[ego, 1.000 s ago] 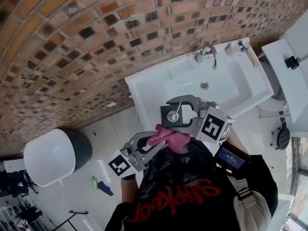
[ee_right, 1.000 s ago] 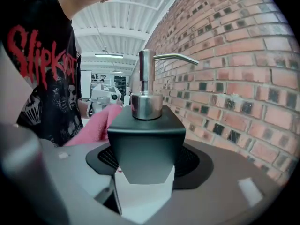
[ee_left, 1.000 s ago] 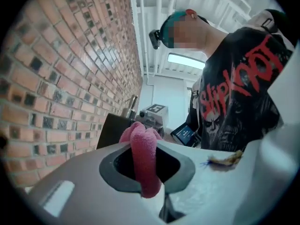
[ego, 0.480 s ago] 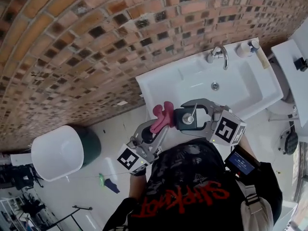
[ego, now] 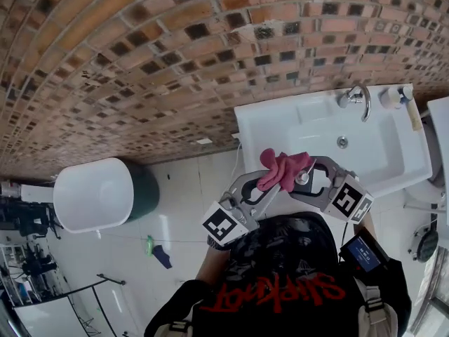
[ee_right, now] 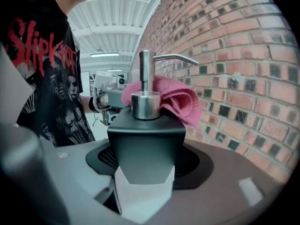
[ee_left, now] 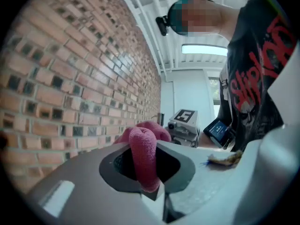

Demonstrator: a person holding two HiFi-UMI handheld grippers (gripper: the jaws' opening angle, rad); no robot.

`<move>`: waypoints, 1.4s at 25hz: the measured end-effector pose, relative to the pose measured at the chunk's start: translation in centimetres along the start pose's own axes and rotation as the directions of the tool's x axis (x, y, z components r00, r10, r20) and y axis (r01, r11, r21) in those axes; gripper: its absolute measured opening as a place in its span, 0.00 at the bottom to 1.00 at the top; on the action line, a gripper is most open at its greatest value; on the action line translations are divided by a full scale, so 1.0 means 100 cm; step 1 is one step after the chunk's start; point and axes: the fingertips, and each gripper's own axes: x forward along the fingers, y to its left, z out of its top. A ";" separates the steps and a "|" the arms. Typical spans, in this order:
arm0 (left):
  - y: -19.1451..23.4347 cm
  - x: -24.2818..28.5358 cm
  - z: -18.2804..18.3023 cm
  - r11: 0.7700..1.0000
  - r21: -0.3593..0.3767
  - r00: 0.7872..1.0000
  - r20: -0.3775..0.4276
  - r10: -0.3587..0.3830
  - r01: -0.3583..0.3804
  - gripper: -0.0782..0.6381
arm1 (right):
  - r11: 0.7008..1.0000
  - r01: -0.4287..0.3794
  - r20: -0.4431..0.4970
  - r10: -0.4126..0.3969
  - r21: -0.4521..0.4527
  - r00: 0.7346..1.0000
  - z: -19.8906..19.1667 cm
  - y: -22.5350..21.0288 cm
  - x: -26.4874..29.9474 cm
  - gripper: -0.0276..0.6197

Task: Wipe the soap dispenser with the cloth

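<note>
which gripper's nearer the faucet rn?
Right. The right gripper, shut on the soap dispenser, is at the sink's front edge opposite the faucet; the left gripper, gripping the cloth, sits farther left.

Brick wall (ego: 140,55) ahead, sink (ego: 266,128) at right, open floor (ego: 184,188) between sink and bin (ego: 91,196).

A brick wall (ego: 140,55) fills the far side. A white sink (ego: 270,135) with a chrome tap (ego: 358,98) stands against it at right. On the pale tiled floor (ego: 179,199), a white-lidded dark bin (ego: 95,194) sits left. Strip lights (ee_right: 104,55) glow overhead.
</note>
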 end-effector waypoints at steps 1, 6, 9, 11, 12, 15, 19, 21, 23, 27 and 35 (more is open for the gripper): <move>0.005 0.000 -0.018 1.000 -0.016 1.000 -0.016 0.013 -0.013 0.18 | 1.000 0.004 0.013 -0.004 0.011 1.000 0.002 -0.002 -0.001 0.52; 0.011 -0.006 -0.118 0.998 0.009 0.957 -0.284 0.060 -0.060 0.18 | 0.998 0.022 0.122 -0.029 0.060 0.992 0.022 -0.014 -0.009 0.52; 0.008 -0.020 -0.159 0.996 0.062 0.902 -0.423 0.087 -0.067 0.18 | 0.994 0.032 0.179 -0.050 0.102 0.983 0.033 -0.020 -0.011 0.52; 0.007 -0.026 -0.166 0.994 0.067 0.896 -0.432 0.103 -0.082 0.18 | 0.995 0.034 0.175 -0.050 0.094 0.983 0.034 -0.026 -0.009 0.52; 0.006 -0.028 -0.163 0.995 0.056 0.907 -0.409 0.101 -0.085 0.18 | 0.996 0.035 0.161 -0.048 0.082 0.986 0.032 -0.028 -0.006 0.52; 0.002 -0.035 -0.141 0.997 0.042 0.947 -0.313 0.080 -0.070 0.18 | 0.998 0.045 0.115 -0.050 0.046 0.992 0.019 -0.035 0.008 0.52; 0.016 -0.042 -0.116 0.987 0.063 0.959 -0.235 0.160 -0.149 0.18 | 0.997 0.068 0.061 -0.071 0.038 0.996 -0.014 -0.068 0.034 0.52; 0.027 -0.047 -0.112 0.977 0.056 0.954 -0.213 0.212 -0.205 0.18 | 0.995 0.098 -0.008 -0.097 0.019 0.995 -0.036 -0.085 0.051 0.52; 0.034 -0.054 -0.113 0.966 0.033 0.944 -0.206 0.259 -0.258 0.18 | 0.994 0.110 -0.058 -0.108 0.024 0.992 -0.061 -0.098 0.067 0.52; 0.039 -0.082 -0.118 0.931 0.007 0.903 -0.240 0.355 -0.364 0.18 | 0.995 0.093 -0.115 -0.088 0.039 0.989 -0.107 -0.112 0.109 0.52; 0.032 -0.140 -0.142 0.782 -0.030 0.749 -0.311 0.585 -0.623 0.18 | 1.000 0.019 -0.200 -0.015 0.018 0.980 -0.165 -0.160 0.201 0.52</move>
